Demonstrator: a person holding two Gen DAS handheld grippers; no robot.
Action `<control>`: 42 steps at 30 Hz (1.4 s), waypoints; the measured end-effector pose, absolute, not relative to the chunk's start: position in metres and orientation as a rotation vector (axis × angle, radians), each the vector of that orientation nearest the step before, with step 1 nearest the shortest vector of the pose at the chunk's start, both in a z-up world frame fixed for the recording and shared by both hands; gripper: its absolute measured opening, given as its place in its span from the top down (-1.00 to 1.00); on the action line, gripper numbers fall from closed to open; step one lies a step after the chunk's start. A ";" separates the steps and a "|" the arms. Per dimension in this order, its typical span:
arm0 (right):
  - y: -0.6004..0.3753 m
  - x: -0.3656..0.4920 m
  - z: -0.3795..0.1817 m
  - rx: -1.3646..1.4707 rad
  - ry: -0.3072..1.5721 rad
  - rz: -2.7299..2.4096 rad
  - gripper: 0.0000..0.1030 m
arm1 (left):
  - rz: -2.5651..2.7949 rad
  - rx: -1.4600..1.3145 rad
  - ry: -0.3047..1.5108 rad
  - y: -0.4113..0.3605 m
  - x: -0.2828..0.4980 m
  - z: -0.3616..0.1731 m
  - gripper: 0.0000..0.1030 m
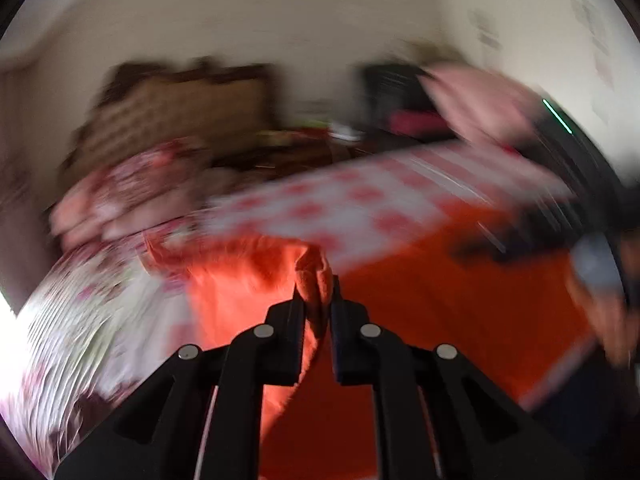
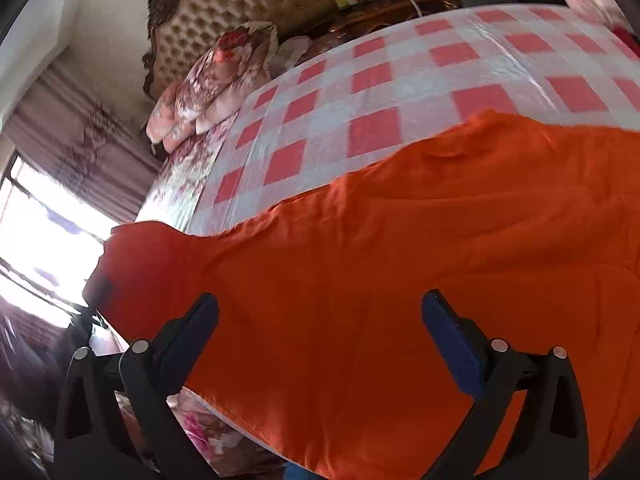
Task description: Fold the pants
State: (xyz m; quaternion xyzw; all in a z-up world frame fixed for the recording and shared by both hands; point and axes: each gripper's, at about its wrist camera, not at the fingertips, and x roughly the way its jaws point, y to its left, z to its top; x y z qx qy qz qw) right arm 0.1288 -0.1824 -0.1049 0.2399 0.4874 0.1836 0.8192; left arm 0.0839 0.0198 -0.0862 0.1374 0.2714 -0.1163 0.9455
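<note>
Bedroom with pale plaster walls [image 2: 108, 12]. Tufted tan headboard [image 2: 236, 12] in a dark carved frame at the bed's far end, floral pillows [image 2: 216, 80] stacked against it. Red-and-white checked sheet [image 2: 400, 92] over the bed, floral bedding [image 2: 176, 176] along its left edge. Dark wooden nightstand [image 2: 392, 4] beside the headboard, cluttered with small items. Mauve curtain [image 2: 80, 140] at left, bright window [image 2: 44, 236] below it, glare washing out the panes.

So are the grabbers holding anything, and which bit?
The left gripper is shut on a bunched fold of the orange pants; which part is too blurred to tell. The right gripper is open, holding nothing.
</note>
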 end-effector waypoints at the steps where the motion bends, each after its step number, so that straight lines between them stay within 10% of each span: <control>1: -0.186 0.130 -0.106 0.522 1.040 0.394 -0.88 | -0.267 0.283 0.561 0.011 0.079 -0.099 0.80; 29: -0.112 0.158 -0.124 0.639 1.264 0.617 -0.66 | -0.313 0.145 0.515 0.009 0.051 -0.115 0.80; 33: -0.104 0.169 -0.125 0.599 1.239 0.609 -0.25 | -0.310 0.224 0.488 -0.004 0.039 -0.117 0.80; 36: -0.104 0.175 -0.128 0.564 1.210 0.583 0.76 | -0.293 0.288 0.488 -0.016 0.034 -0.125 0.80; 42: -0.119 0.173 -0.127 0.548 1.149 0.622 0.85 | -0.252 0.422 0.487 -0.047 0.027 -0.145 0.80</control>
